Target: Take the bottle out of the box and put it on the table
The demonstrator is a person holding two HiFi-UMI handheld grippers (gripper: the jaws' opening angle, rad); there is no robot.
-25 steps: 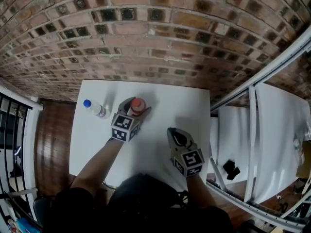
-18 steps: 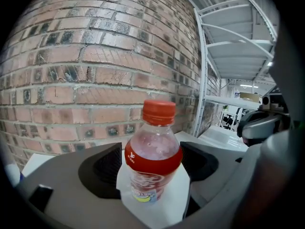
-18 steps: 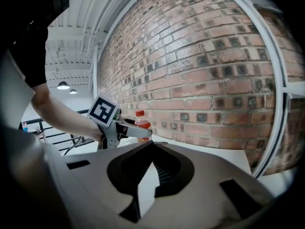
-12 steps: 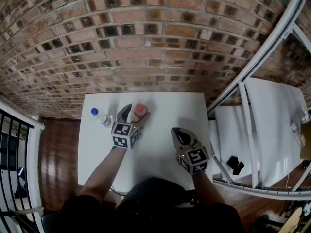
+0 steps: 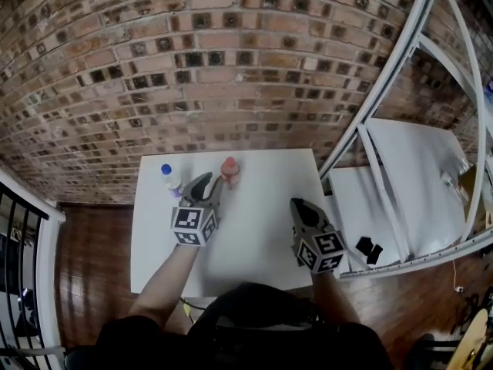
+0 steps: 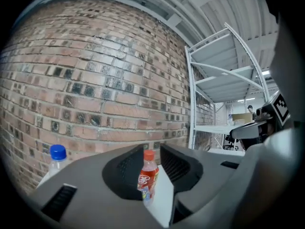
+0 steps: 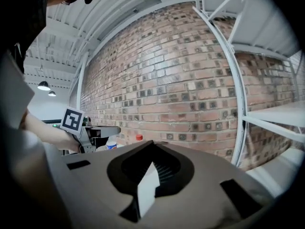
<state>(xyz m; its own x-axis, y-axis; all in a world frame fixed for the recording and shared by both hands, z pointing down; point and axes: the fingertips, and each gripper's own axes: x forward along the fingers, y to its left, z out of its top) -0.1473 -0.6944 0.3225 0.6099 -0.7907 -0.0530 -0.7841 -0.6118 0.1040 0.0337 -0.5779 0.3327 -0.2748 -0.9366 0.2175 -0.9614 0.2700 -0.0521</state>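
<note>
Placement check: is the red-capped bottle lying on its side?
No, the red-capped bottle stands upright on the white table.

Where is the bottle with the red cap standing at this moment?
In the head view, the red-capped bottle stands upright on the white table near its far edge by the brick wall, just right of the blue-capped bottle.

1. The bottle (image 5: 229, 170) stands on the counter (image 5: 254, 237) just ahead of the left gripper (image 5: 209, 185), outside its jaws, which have just been closing empty.
2. A second bottle (image 5: 170, 178) stands ahead-left of that gripper.
3. A wall (image 5: 231, 68) rises beyond both bottles.
4. Shelving (image 5: 400, 168) stands right of the right gripper (image 5: 300, 206).
</note>
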